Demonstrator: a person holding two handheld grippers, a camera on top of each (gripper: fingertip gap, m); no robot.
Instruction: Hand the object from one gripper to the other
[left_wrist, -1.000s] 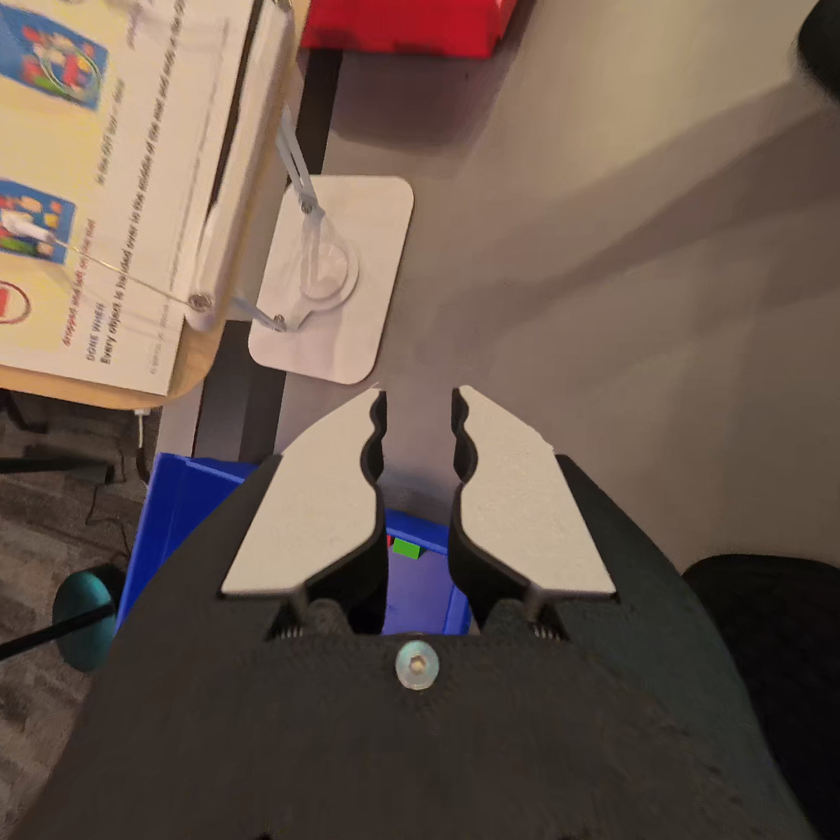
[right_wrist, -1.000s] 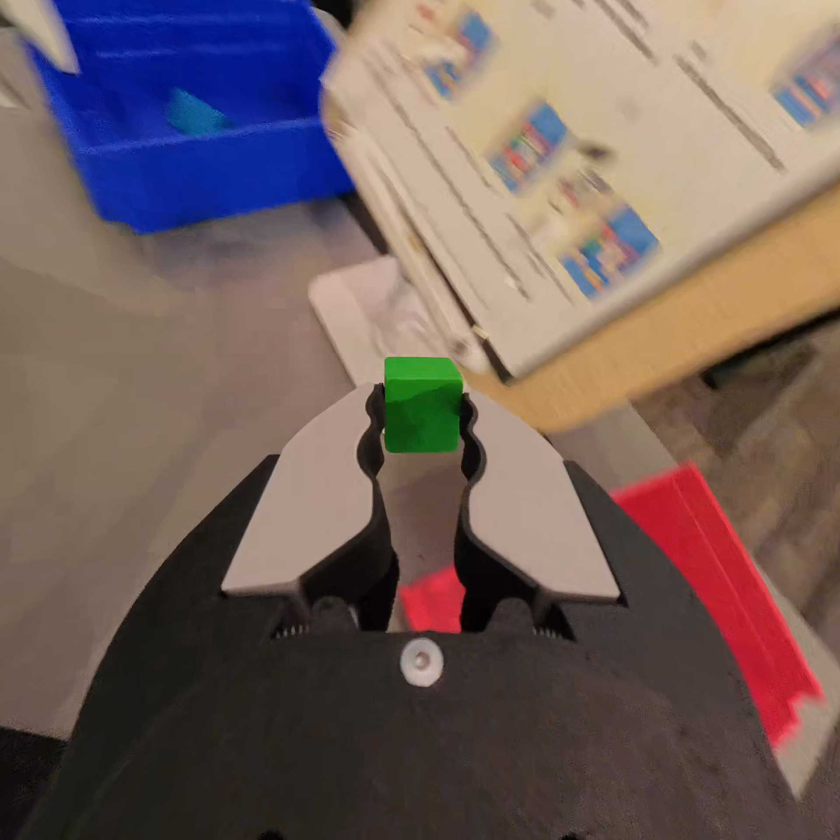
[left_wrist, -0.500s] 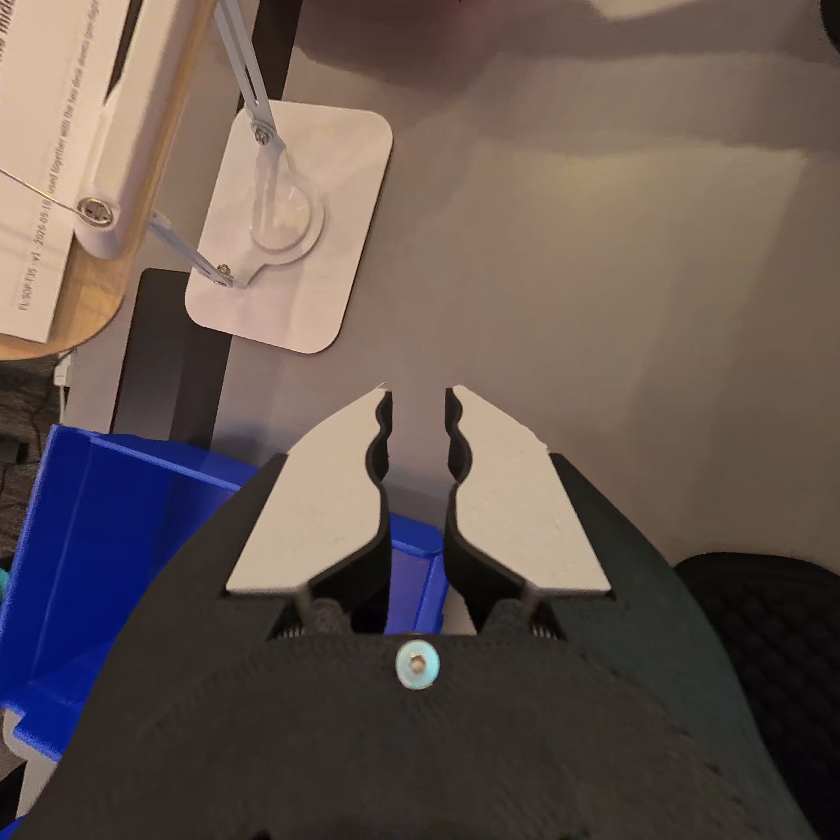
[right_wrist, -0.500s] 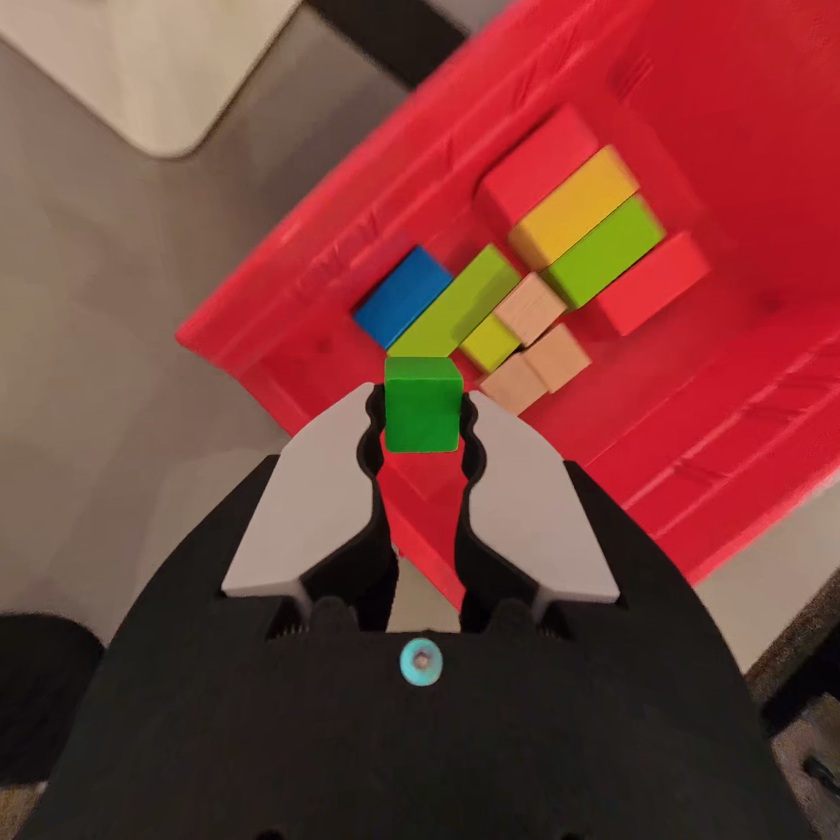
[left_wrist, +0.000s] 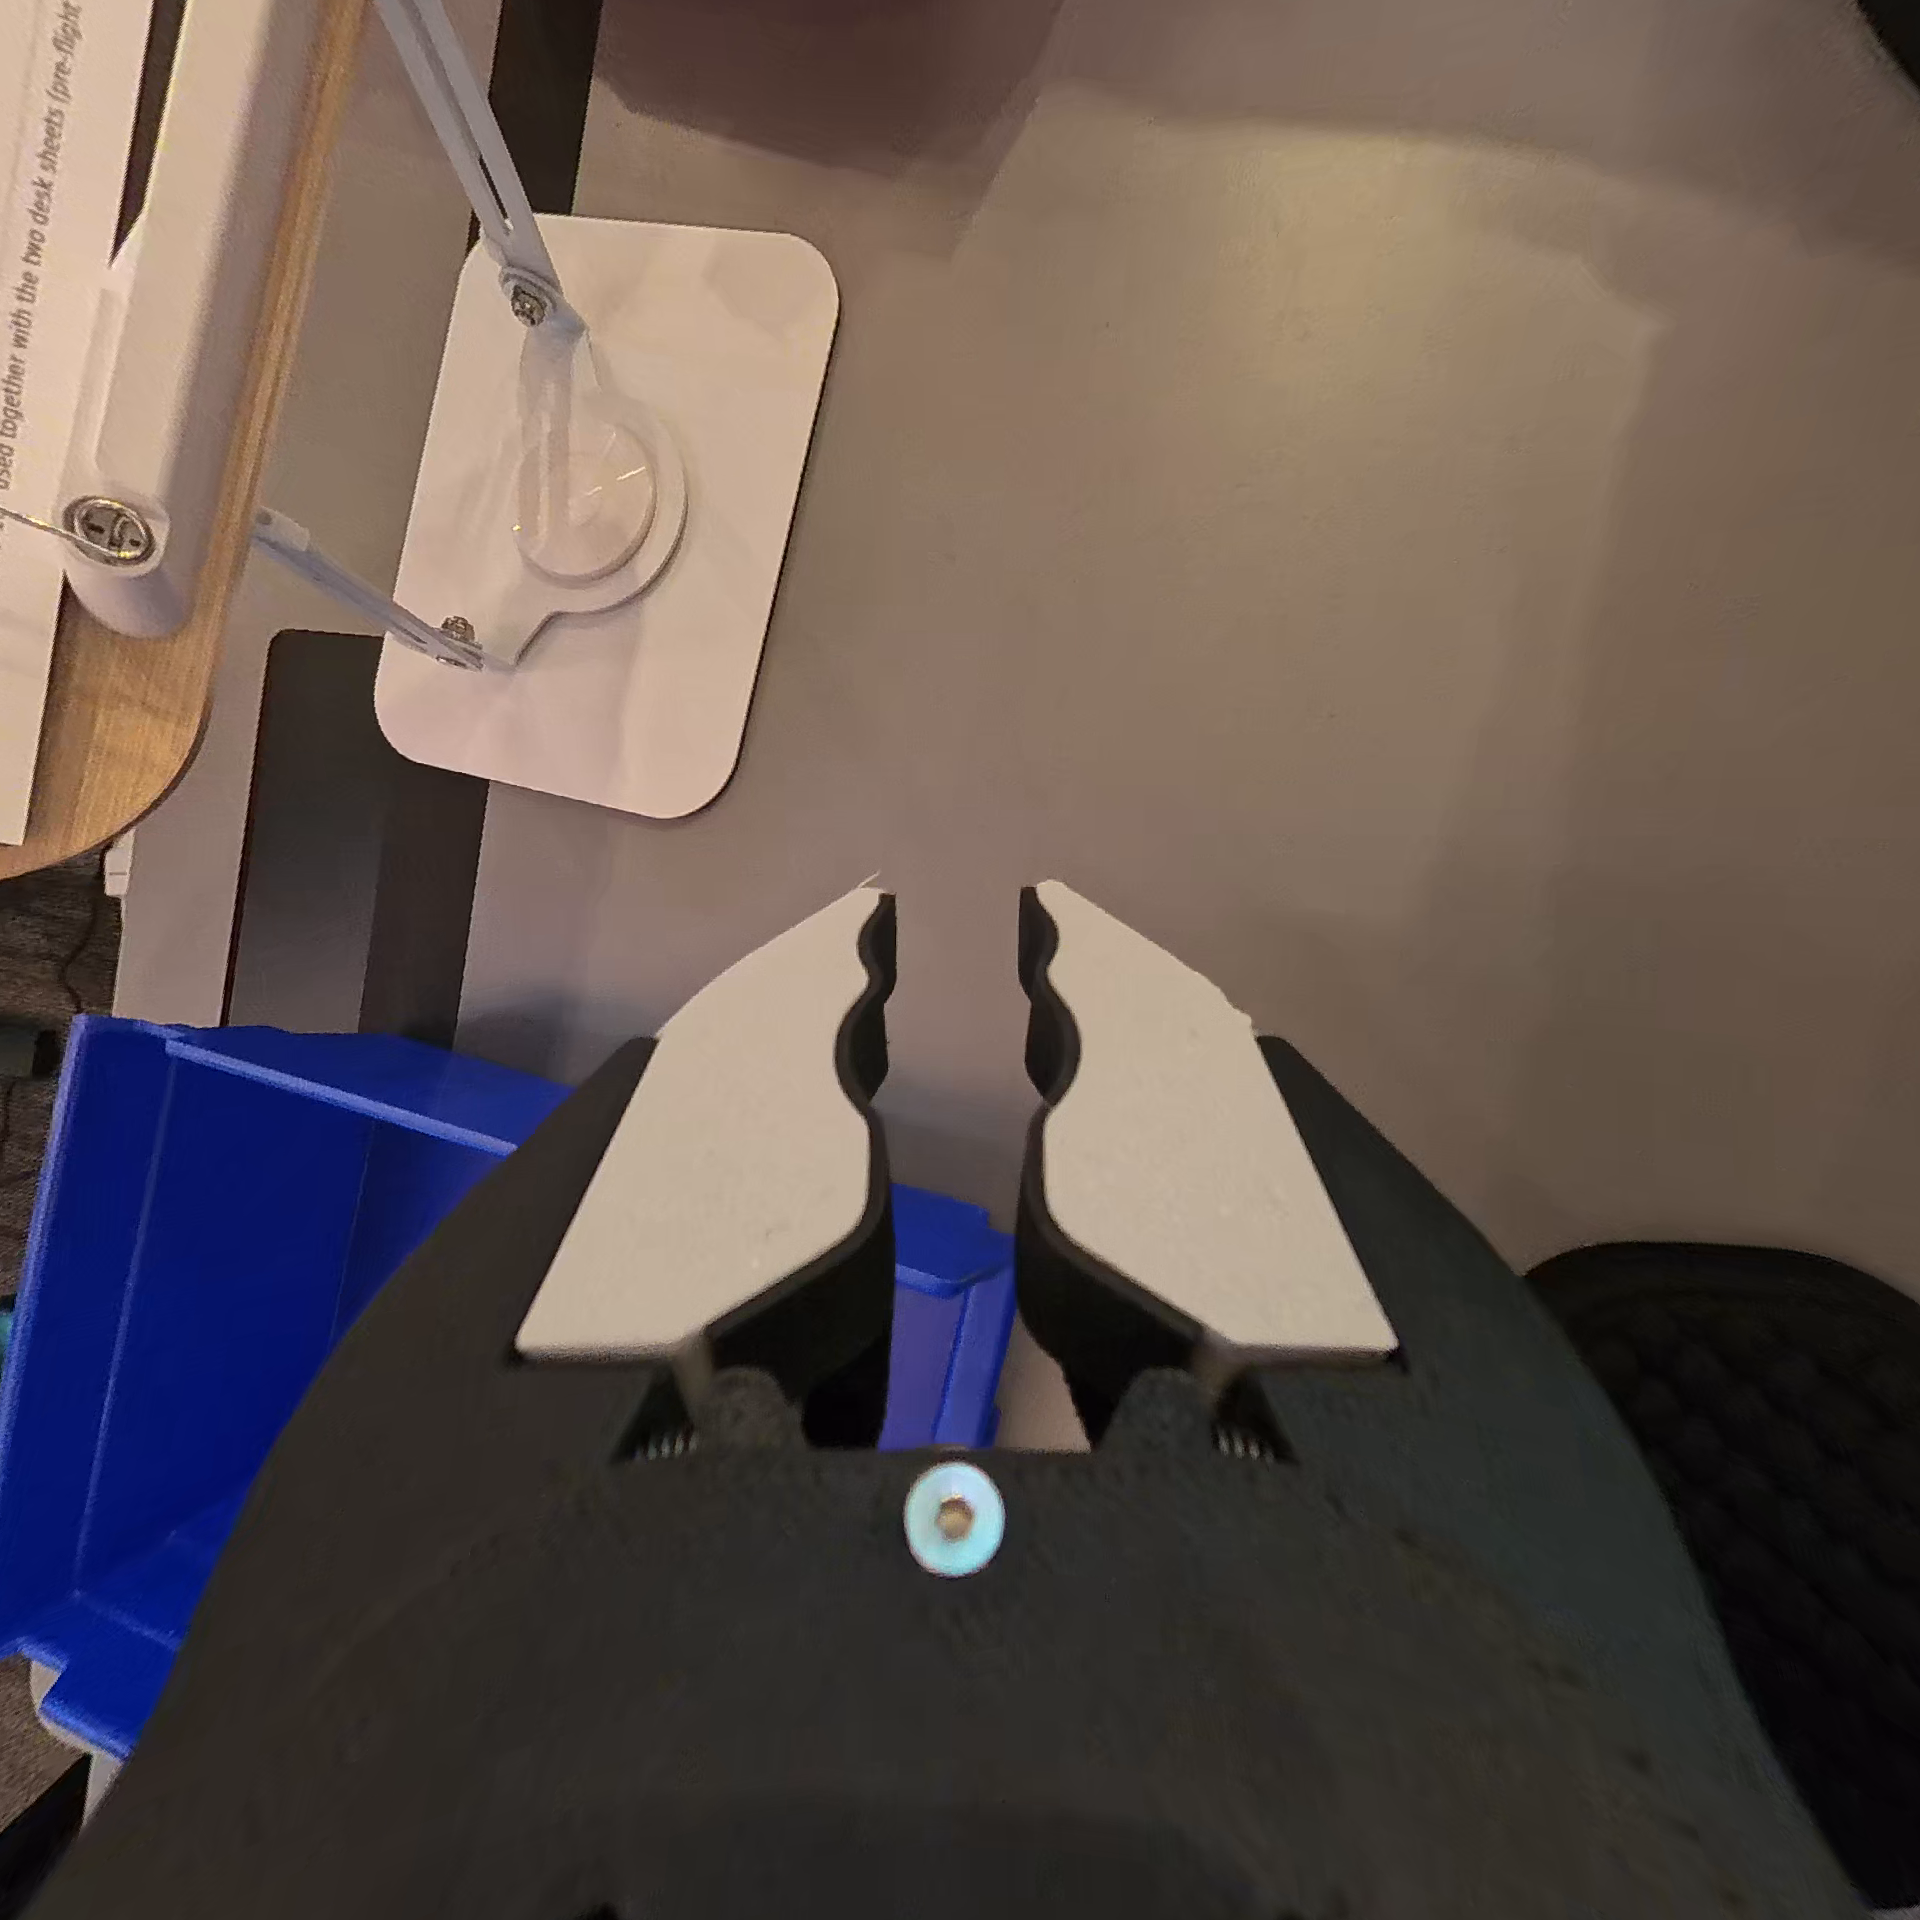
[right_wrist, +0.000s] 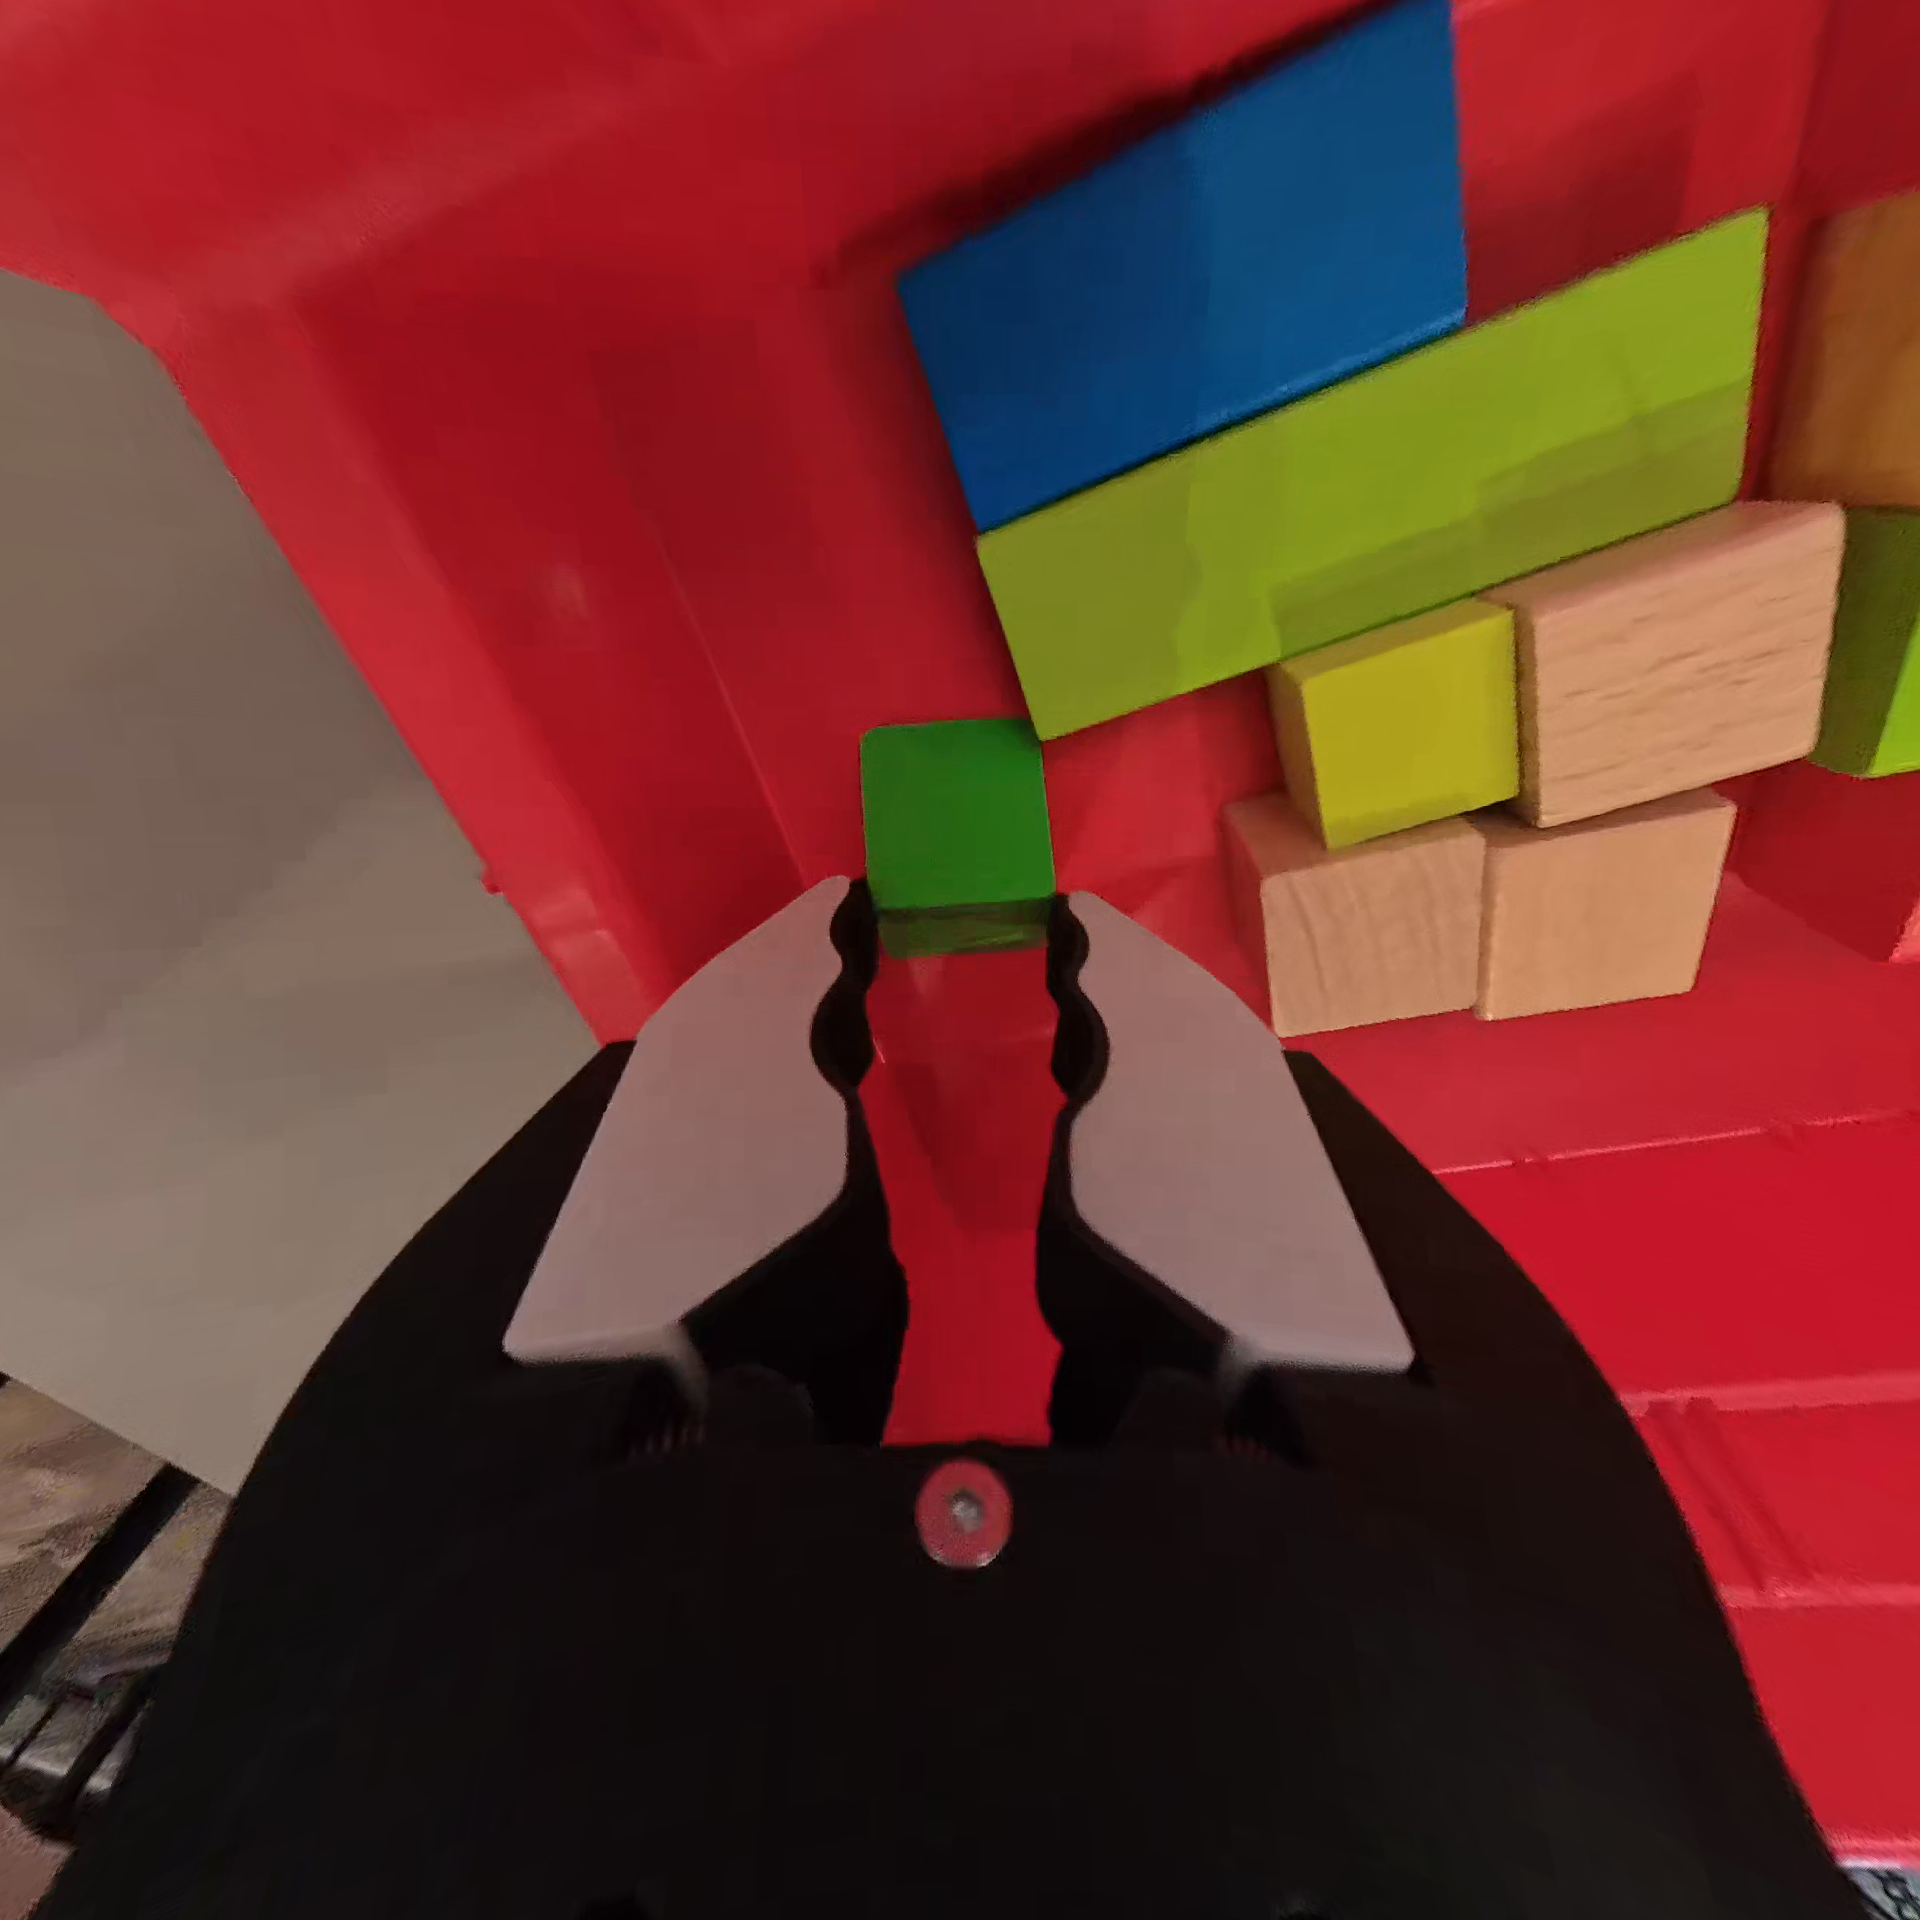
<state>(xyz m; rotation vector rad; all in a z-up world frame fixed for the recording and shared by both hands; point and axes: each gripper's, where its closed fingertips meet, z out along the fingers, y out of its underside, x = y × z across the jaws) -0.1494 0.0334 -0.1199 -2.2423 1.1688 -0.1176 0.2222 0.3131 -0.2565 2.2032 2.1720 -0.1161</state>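
Observation:
In the right wrist view my right gripper (right_wrist: 961, 904) is shut on a small green cube (right_wrist: 954, 810). Only the very tips of the pads grip the cube's near end, and most of it sticks out beyond them. The cube hangs low inside a red bin (right_wrist: 623, 416), close to its floor. In the left wrist view my left gripper (left_wrist: 958, 894) is open with nothing between its fingers, above the grey table (left_wrist: 1351, 623). Neither gripper shows in the other's view.
The red bin holds a blue block (right_wrist: 1195, 291), a long lime block (right_wrist: 1371, 499), a yellow-green cube (right_wrist: 1403, 727) and plain wooden cubes (right_wrist: 1662, 665). A blue bin (left_wrist: 260, 1299) lies under my left gripper. A white stand base (left_wrist: 623, 520), a wooden board (left_wrist: 281, 312) and a black object (left_wrist: 1766, 1455) are nearby. The grippers' ends are close to 50 centimetres from one another.
My right gripper swung from the table to over the red bin and dropped low into it. The green cube has slid outward toward the fingertips. My left gripper drifted slightly, still open.

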